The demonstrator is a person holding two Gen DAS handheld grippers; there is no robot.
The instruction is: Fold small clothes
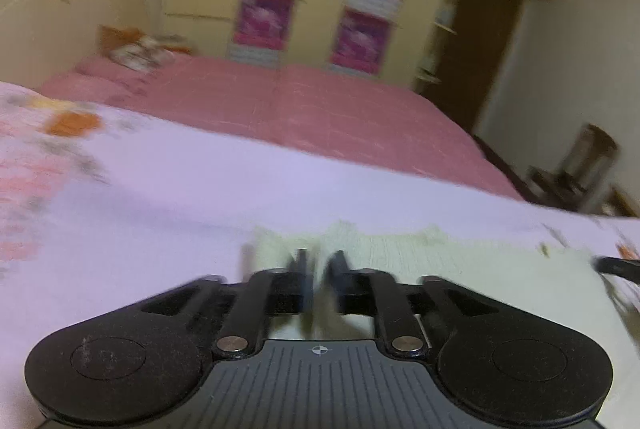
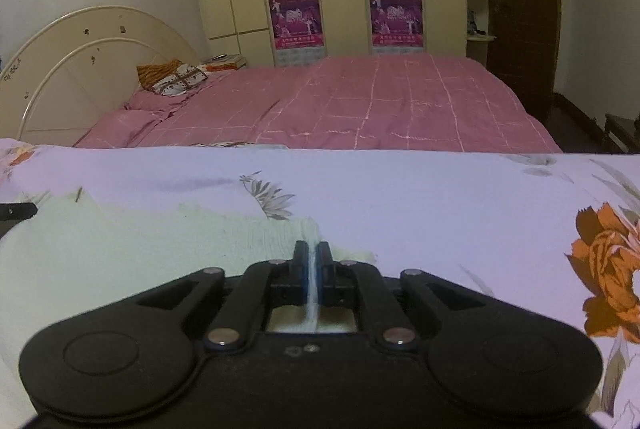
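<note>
A small pale green garment (image 2: 132, 249) lies flat on a lilac flowered sheet (image 2: 420, 197). My right gripper (image 2: 313, 253) is shut on the garment's right edge, and a fold of the cloth runs between its fingers. In the blurred left wrist view the same garment (image 1: 460, 269) spreads to the right. My left gripper (image 1: 320, 263) sits at the garment's left edge with its fingers close together around a bit of cloth. The tip of the other gripper shows at the right edge (image 1: 616, 265) and, in the right wrist view, at the left edge (image 2: 16, 211).
Beyond the lilac sheet is a bed with a pink checked cover (image 2: 360, 101), a cream headboard (image 2: 80, 61) and a patterned pillow (image 2: 176, 77). Cream wardrobes with pink posters (image 2: 296, 17) and a dark door (image 2: 520, 9) stand behind. A chair (image 1: 580, 165) is at right.
</note>
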